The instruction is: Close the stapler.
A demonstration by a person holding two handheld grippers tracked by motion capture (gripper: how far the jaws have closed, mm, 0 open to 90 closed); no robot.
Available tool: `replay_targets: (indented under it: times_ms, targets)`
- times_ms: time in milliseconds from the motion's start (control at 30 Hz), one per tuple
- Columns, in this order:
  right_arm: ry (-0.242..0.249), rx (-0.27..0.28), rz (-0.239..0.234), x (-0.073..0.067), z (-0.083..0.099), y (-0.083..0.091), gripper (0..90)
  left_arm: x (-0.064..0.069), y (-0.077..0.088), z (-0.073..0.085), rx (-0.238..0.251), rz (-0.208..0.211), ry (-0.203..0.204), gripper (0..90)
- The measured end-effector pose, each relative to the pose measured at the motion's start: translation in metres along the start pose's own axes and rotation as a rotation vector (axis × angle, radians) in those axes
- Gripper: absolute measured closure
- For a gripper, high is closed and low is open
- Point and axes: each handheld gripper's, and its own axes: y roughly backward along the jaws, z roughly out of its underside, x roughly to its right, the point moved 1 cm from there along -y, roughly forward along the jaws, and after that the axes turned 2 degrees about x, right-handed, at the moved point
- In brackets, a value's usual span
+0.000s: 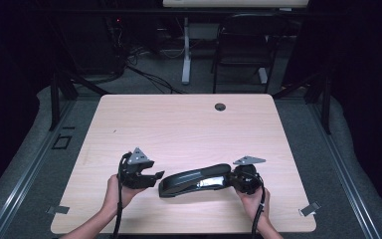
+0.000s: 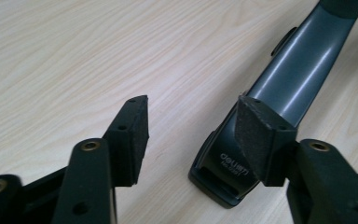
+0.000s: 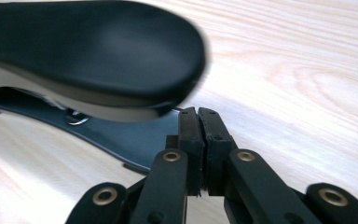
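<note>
With the left gripper (image 1: 155,176) parted beside its near-left nose and the right gripper (image 3: 199,122) pinched empty at its right end, the large dark-grey plastic stapler (image 1: 194,180) near the pale wooden table's (image 1: 179,124) front edge could be knocked askew.

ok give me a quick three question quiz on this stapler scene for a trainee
1. True or false: the left gripper is clamped on the stapler.
2. Which end of the stapler is the right gripper at: A the hinged rear end, B the front nose, C the middle?
3. What does the stapler rest on?

Key: 1 false, its jaws stand open with the nose beside one pad. 2 A. 3 the wooden table.
</note>
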Motion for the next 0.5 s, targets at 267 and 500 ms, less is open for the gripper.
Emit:
replay_targets:
  times_ms: [267,500]
  targets:
    - [-0.032,-0.009,0.045,0.017,-0.003,0.008,89.2,-0.018,0.001,0.001,-0.009,-0.020,0.036,31.4]
    - [-0.007,0.059,0.090,0.022,-0.018,0.030,89.2,-0.027,0.001,0.002,-0.021,-0.041,0.047,17.1]
